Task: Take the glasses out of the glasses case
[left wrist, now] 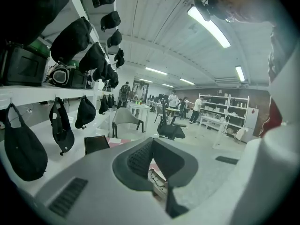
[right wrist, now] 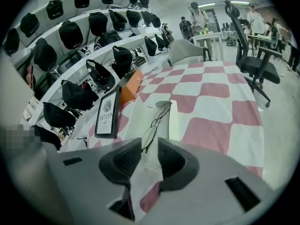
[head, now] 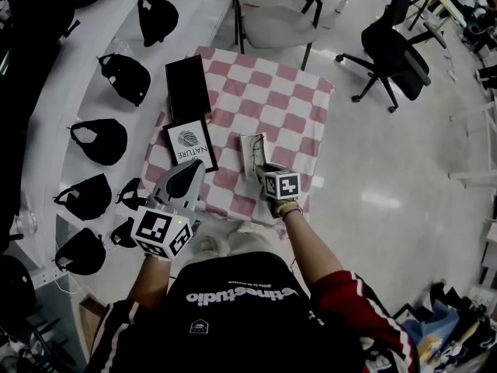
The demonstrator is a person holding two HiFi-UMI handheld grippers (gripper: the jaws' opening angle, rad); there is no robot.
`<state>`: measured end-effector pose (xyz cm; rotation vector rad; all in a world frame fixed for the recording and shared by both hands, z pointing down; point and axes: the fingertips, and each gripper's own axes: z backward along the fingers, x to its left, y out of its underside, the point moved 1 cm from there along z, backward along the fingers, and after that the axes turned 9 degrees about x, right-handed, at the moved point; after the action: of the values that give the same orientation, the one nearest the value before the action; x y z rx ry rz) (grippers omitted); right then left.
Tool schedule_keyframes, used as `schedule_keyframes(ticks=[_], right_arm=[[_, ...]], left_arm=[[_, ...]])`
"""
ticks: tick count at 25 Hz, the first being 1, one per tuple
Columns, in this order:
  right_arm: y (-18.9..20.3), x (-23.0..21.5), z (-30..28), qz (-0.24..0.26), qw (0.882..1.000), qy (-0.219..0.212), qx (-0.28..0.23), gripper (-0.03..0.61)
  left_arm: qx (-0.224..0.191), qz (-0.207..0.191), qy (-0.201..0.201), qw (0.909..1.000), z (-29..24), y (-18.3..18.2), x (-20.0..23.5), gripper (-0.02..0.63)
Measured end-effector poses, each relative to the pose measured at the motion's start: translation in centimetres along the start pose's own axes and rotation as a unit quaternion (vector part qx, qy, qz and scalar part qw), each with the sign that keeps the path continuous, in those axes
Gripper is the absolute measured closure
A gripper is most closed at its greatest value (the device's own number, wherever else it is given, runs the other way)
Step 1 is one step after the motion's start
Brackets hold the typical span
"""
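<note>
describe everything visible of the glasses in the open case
The thin dark wire-framed glasses have clear oval lenses. They lie lengthwise in the open white glasses case on the pink-and-white checked cloth, touching only the case. Their near end points toward the gap of the right tool, whose jaws stand apart, not gripping them.

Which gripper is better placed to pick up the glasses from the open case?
Right. The right gripper, jaws open, points at the glasses in the case; the left gripper is farther off.

Bright ceiling strip lights (left wrist: 208, 26), floor glare, fisheye edges, soft focus
</note>
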<state>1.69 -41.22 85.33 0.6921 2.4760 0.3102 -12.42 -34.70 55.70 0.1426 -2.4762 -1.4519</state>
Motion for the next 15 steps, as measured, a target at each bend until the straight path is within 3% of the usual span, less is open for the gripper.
schedule_keyframes(ticks=[15], right_arm=[[-1.1,-0.2,-2.3,-0.021,1.0,-0.012,0.014,0.465]], left_arm=[[0.012,0.009,-0.023,0.9996,0.6,1.0,1.4,0.607]])
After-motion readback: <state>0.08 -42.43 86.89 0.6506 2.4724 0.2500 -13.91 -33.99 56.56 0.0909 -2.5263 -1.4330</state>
